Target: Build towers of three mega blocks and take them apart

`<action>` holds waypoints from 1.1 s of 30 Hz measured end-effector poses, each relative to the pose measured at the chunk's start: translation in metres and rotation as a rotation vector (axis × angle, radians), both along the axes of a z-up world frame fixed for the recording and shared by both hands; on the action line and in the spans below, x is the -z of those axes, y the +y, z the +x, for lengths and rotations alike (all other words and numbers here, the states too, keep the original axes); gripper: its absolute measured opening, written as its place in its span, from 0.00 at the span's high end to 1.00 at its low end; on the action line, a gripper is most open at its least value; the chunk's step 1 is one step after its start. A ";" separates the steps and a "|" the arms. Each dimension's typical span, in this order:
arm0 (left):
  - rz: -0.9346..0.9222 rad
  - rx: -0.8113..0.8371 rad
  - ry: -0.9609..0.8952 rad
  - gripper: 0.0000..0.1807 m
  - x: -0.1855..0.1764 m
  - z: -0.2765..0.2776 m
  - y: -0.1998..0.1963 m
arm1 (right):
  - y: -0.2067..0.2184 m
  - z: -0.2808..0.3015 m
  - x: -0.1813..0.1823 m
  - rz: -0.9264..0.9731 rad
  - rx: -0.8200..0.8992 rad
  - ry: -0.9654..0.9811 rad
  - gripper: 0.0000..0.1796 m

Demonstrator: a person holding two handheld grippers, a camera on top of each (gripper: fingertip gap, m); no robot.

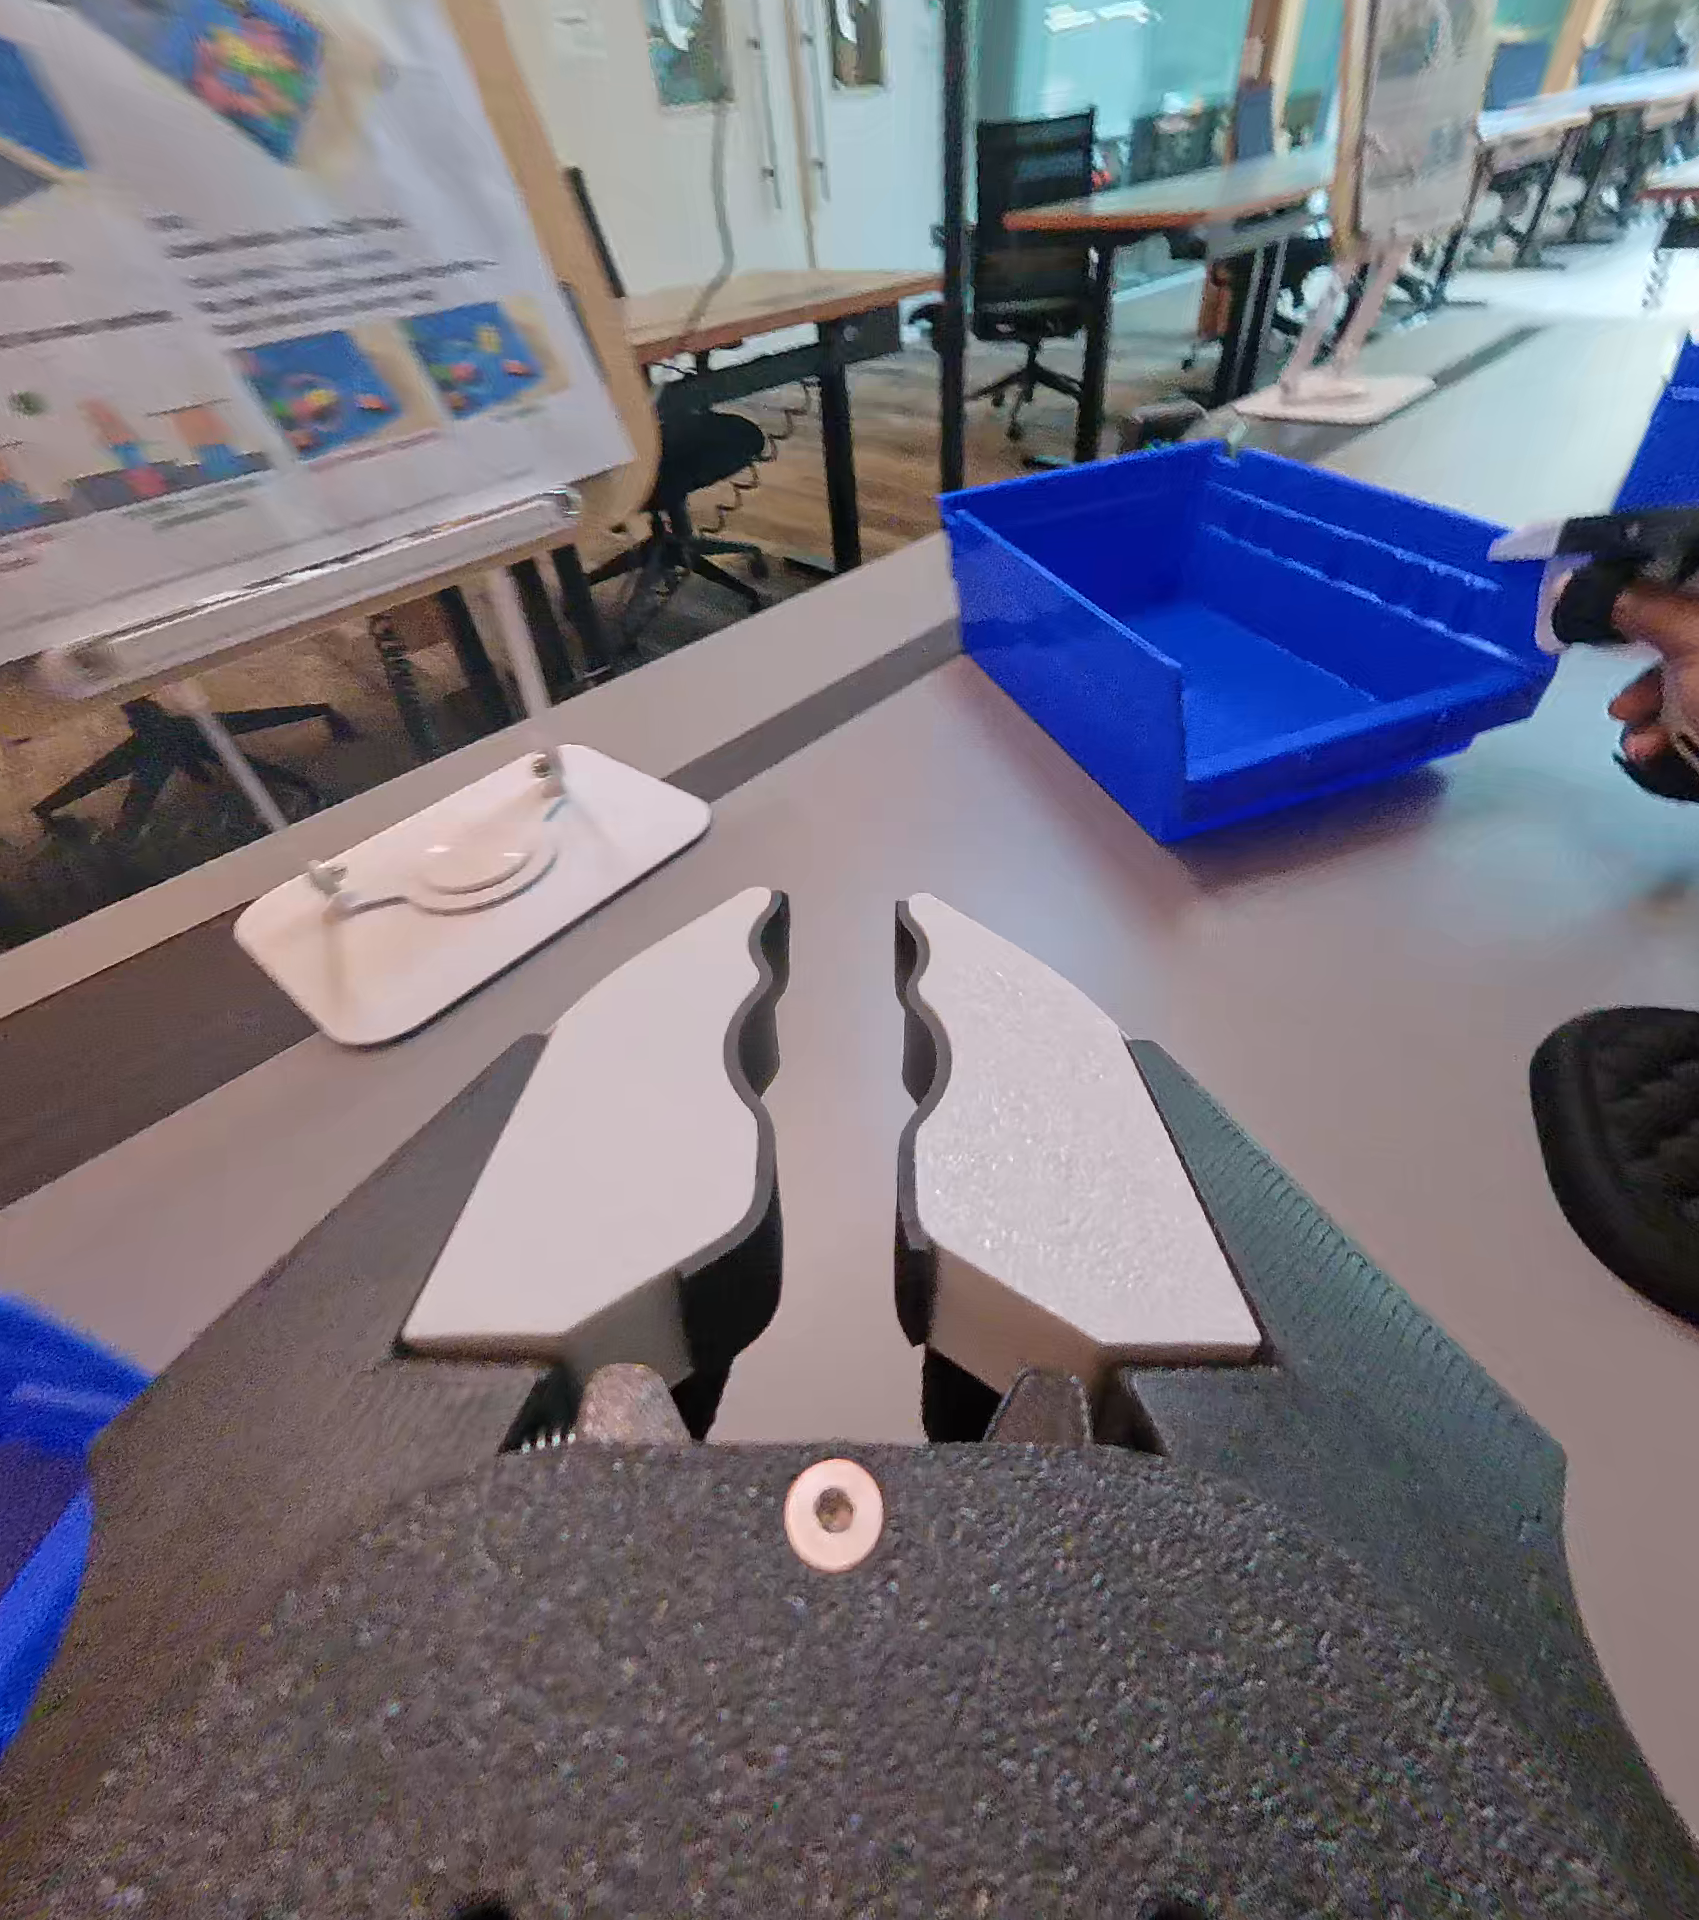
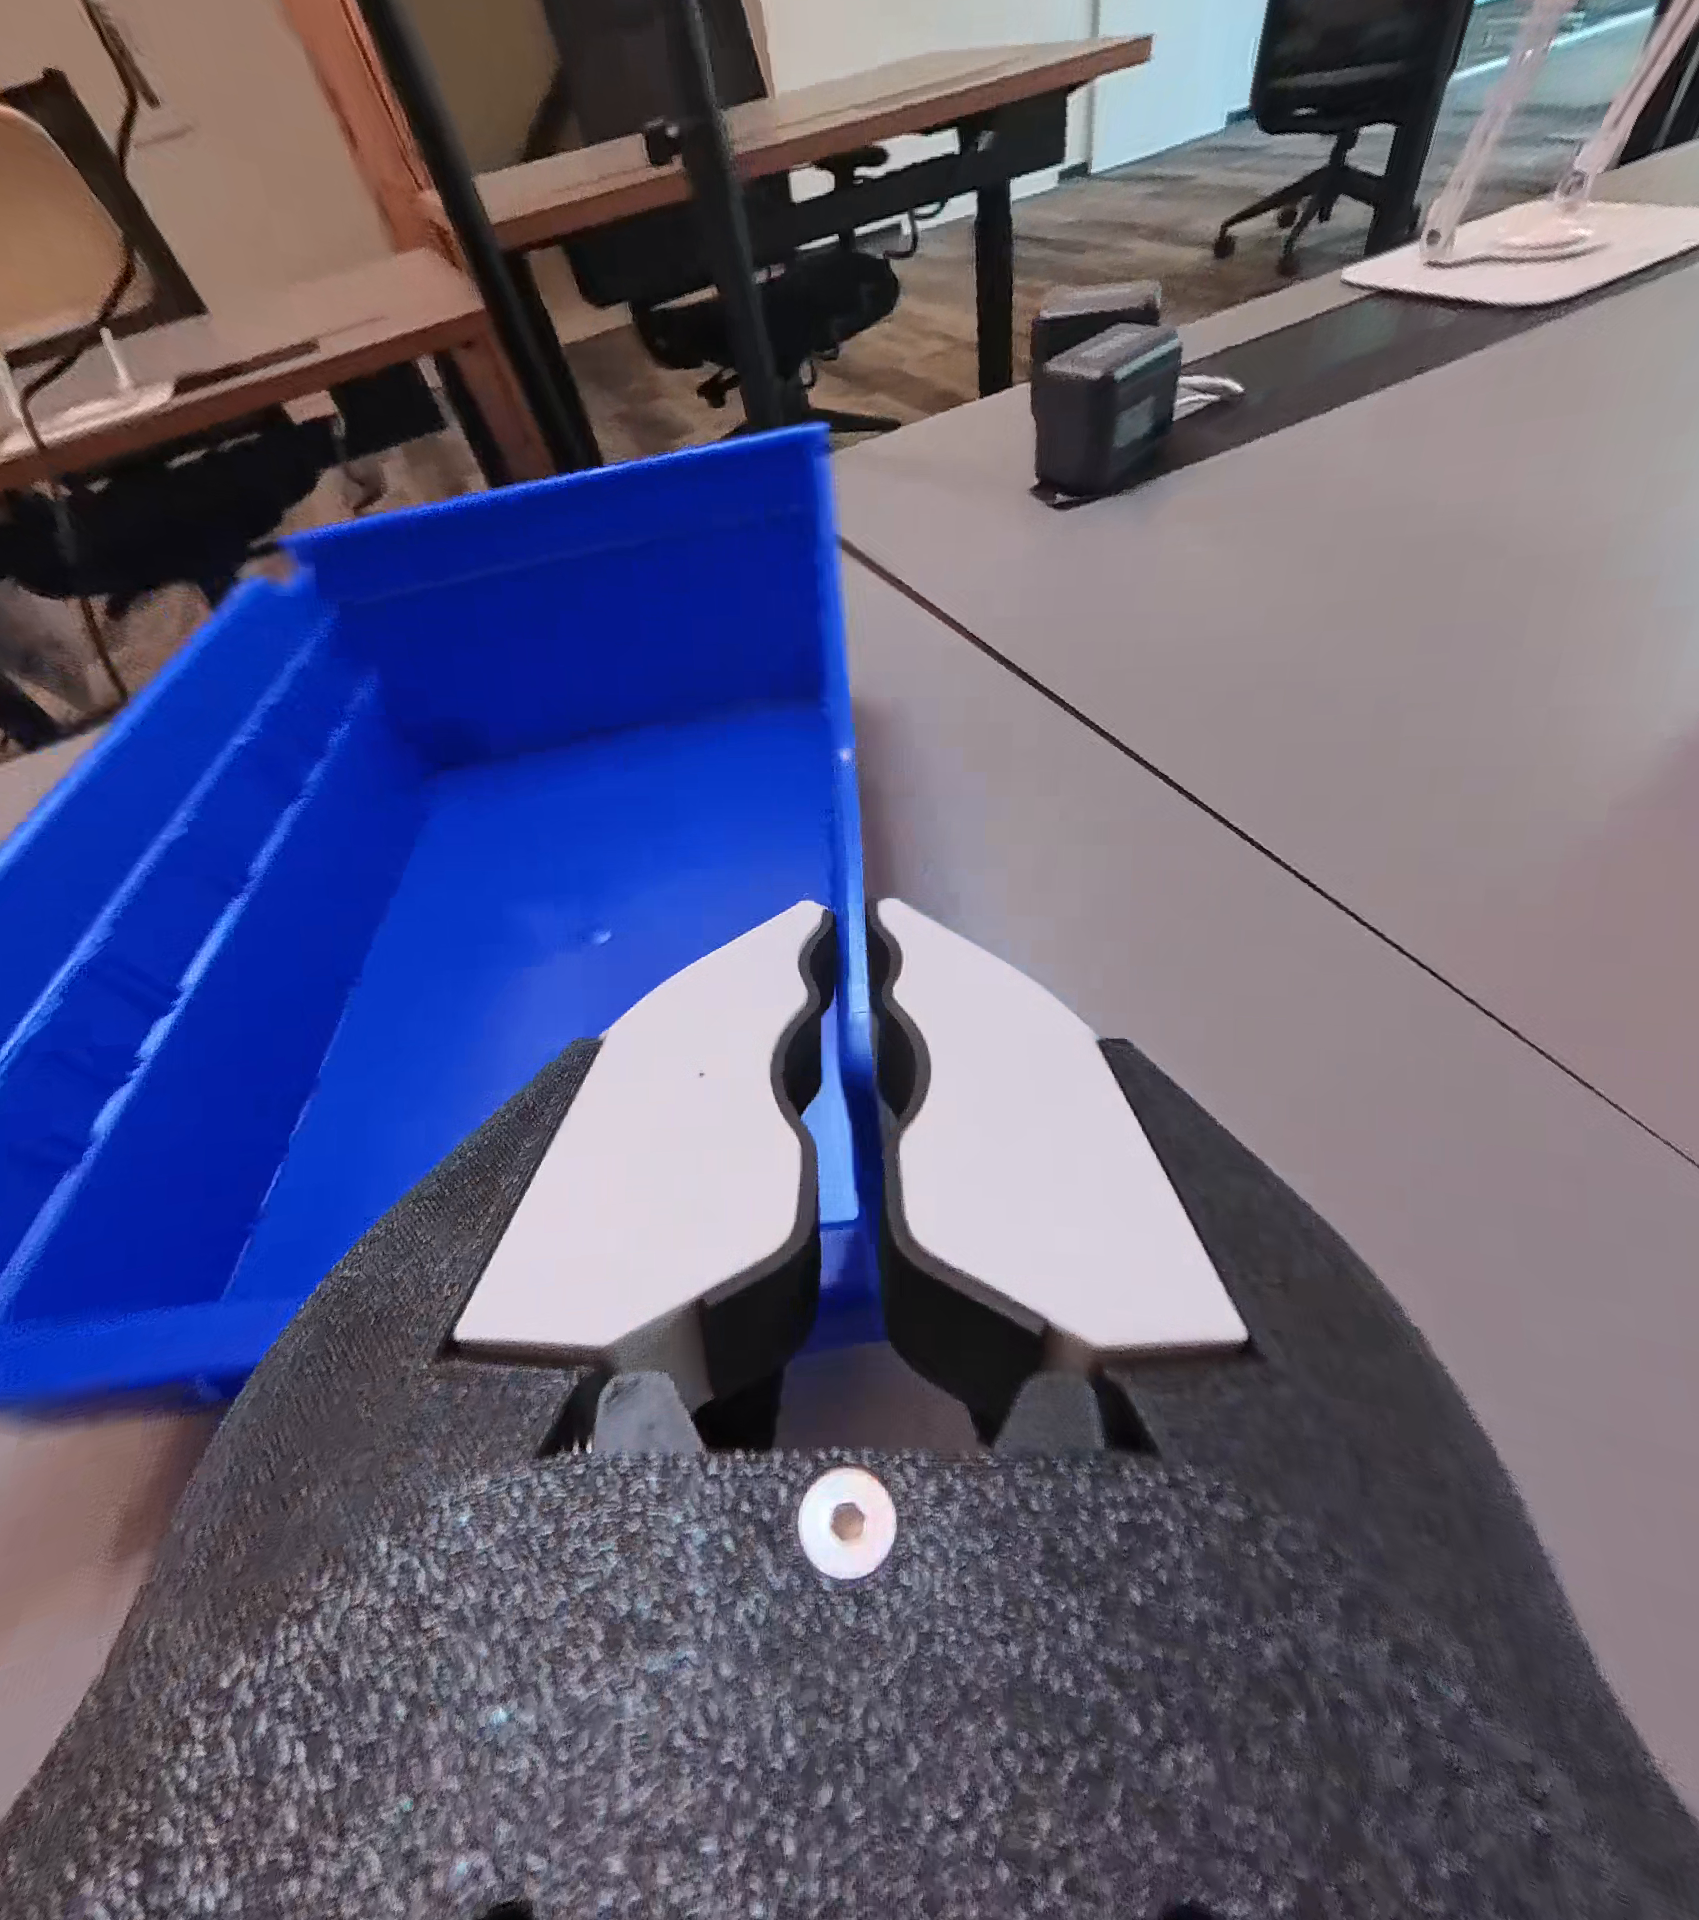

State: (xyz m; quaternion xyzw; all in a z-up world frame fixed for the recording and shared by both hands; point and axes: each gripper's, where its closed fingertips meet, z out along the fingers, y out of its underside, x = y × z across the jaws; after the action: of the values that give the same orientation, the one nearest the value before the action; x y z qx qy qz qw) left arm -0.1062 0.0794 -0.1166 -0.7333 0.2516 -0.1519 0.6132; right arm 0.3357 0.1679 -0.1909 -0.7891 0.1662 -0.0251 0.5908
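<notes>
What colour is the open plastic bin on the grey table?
The open plastic bin is bright blue all over, inside and outside. The right wrist view shows it best.

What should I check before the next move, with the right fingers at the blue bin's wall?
1. Left gripper free: ok, open, nothing between its fingers.
2. Right gripper clear of the blue bin: not ok, its fingers straddle the bin's right wall.
3. Firm right grip on that wall: cannot tell.
4. Any mega blocks in the bin: not ok, its floor shows bare.
5. Any mega blocks on the table: not ok, none in either view.
6. White stand base out of the left gripper's way: ok, apart, ahead to its left.
</notes>
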 end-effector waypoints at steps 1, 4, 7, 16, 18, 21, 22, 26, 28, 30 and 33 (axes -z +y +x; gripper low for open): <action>0.004 -0.022 -0.025 0.90 -0.003 -0.012 -0.002 | 0.003 -0.008 0.001 -0.006 -0.023 -0.006 0.97; 0.014 -0.093 -0.066 0.89 -0.005 -0.047 -0.005 | 0.010 -0.055 0.005 -0.016 -0.183 -0.067 0.91; 0.035 -0.205 -0.015 0.89 0.001 -0.086 -0.009 | 0.014 -0.077 0.004 -0.028 -0.250 -0.095 0.88; -0.159 -0.564 0.372 0.73 0.076 -0.223 -0.017 | 0.014 -0.090 0.008 -0.008 -0.356 -0.150 0.85; -0.199 -0.546 0.422 0.71 0.089 -0.229 -0.012 | 0.017 -0.090 0.008 -0.019 -0.364 -0.171 0.85; -0.294 -0.508 0.555 0.70 0.109 -0.239 0.001 | 0.021 -0.091 0.009 -0.042 -0.385 -0.227 0.86; -0.326 -0.478 0.582 0.71 0.116 -0.239 0.005 | 0.023 -0.092 0.009 -0.043 -0.400 -0.232 0.86; -0.450 -0.414 0.685 0.71 0.140 -0.249 0.018 | 0.023 -0.094 0.009 -0.035 -0.435 -0.222 0.88; -0.494 -0.385 0.704 0.74 0.150 -0.250 0.021 | 0.019 -0.096 0.009 -0.030 -0.432 -0.215 0.89; -0.481 -0.368 0.727 0.75 0.154 -0.250 0.023 | 0.016 -0.098 0.009 -0.030 -0.412 -0.210 0.90; -0.430 -0.360 0.795 0.78 0.153 -0.246 0.023 | 0.012 -0.101 0.009 -0.039 -0.369 -0.207 0.91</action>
State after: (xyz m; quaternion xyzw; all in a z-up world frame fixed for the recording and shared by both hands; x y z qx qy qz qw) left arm -0.3526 0.1021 -0.2692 -0.8763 0.2986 0.1998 0.3209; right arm 0.2348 0.1797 -0.1998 -0.8106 -0.0432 -0.0007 0.5840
